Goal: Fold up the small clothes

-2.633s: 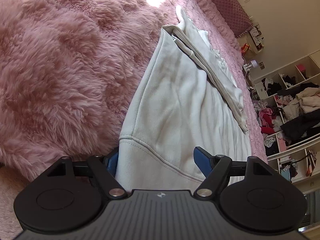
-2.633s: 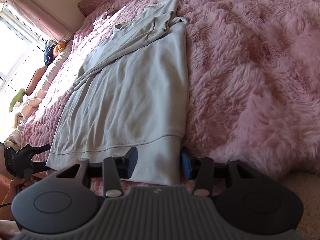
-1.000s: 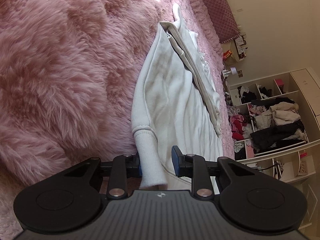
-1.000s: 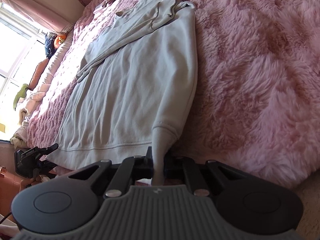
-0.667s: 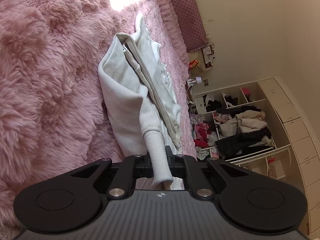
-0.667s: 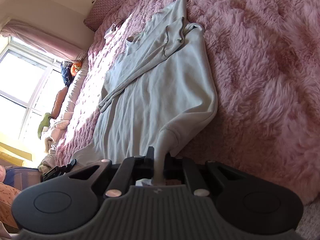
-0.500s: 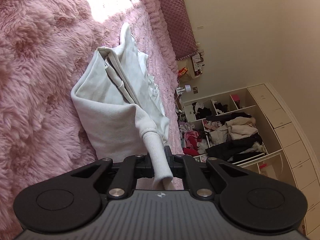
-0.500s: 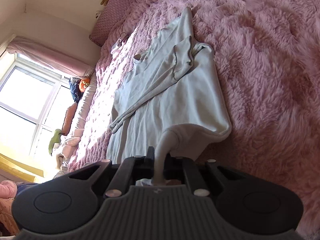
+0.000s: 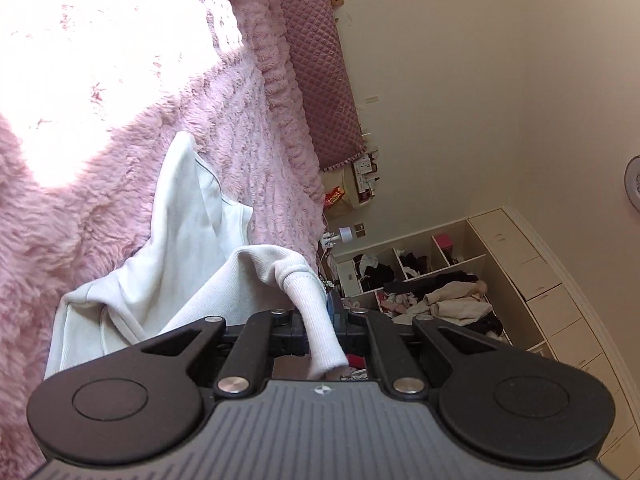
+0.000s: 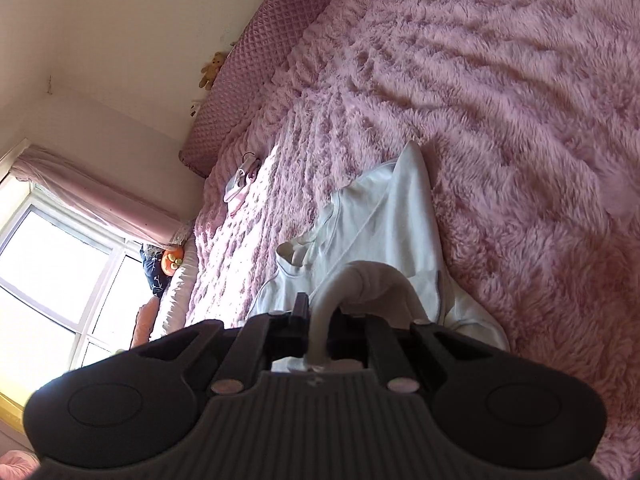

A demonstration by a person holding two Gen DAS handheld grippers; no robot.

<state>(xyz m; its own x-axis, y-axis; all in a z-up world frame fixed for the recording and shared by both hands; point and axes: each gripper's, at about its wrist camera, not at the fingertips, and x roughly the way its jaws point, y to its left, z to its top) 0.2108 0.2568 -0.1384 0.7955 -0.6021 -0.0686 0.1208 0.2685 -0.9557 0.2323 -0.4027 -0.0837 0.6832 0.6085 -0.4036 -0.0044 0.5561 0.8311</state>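
Note:
A cream sweatshirt lies on a fluffy pink blanket, its lower part lifted and carried over toward its collar end. My left gripper is shut on the ribbed hem corner, which bunches up between the jaws. In the right wrist view the sweatshirt shows its neckline and shoulder flat on the blanket. My right gripper is shut on the other hem corner, held above the garment's upper part.
A quilted pink headboard runs along the wall. Open shelves full of clothes stand beyond the bed. A small garment on a hanger lies near the headboard. A window is at the left.
Both grippers closed on the hem corners, lifted them and carried them forward over the sweatshirt toward the collar. The flat body now doubles over itself.

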